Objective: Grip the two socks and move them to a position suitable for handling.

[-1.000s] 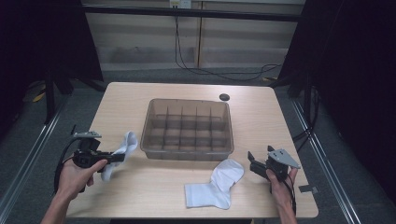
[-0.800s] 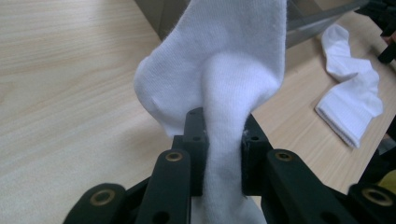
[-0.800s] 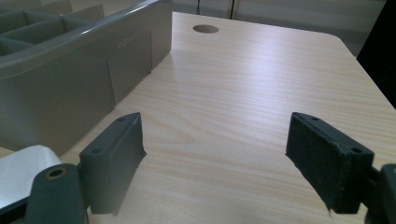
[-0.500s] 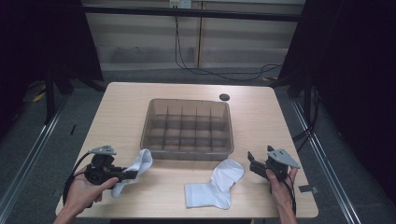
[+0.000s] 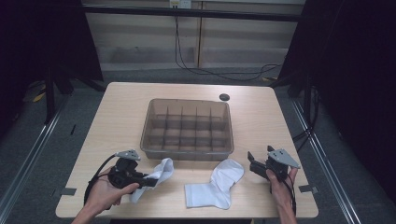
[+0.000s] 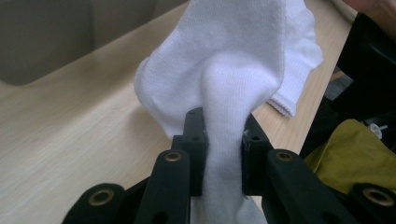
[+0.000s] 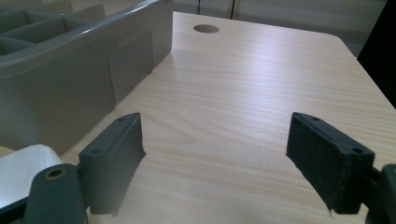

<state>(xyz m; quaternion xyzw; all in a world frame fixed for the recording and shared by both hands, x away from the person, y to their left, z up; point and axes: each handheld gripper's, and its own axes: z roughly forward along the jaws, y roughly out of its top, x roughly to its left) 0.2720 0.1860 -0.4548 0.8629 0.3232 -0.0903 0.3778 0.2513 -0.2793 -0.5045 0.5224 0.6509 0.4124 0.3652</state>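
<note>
High view: the left gripper (image 5: 148, 181) sits at the near left of the counter (image 5: 116, 121), jaws clenched on a white sock (image 5: 159, 173) that trails up toward the front wall of the divided organizer bin (image 5: 187, 151). A second white sock (image 5: 215, 184) lies bent flat on the counter near the front edge, just in front of the bin and between the two hands. The right gripper (image 5: 252, 164) is held just beside that sock's upper end, pointing at it and apart from it.

Left gripper view: the held sock (image 6: 224, 79) is pinched between the two black jaws along a narrow ridge of knit, the rest billowing out above them with the ribbed cuff hanging to the right. This close look shows how thin the pinched fold is, which the high view cannot tell. The sock looks light, soft and limp; it should drape and fold wherever it is unsupported, so a bite on bunched fabric near the middle seems safer than one on a single edge.

Right gripper view: the jaws stand wide apart and released, bare counter between them, with the bin's wall (image 7: 70, 70) at left and a corner of the lying sock (image 7: 23, 175) at the lower left
</note>
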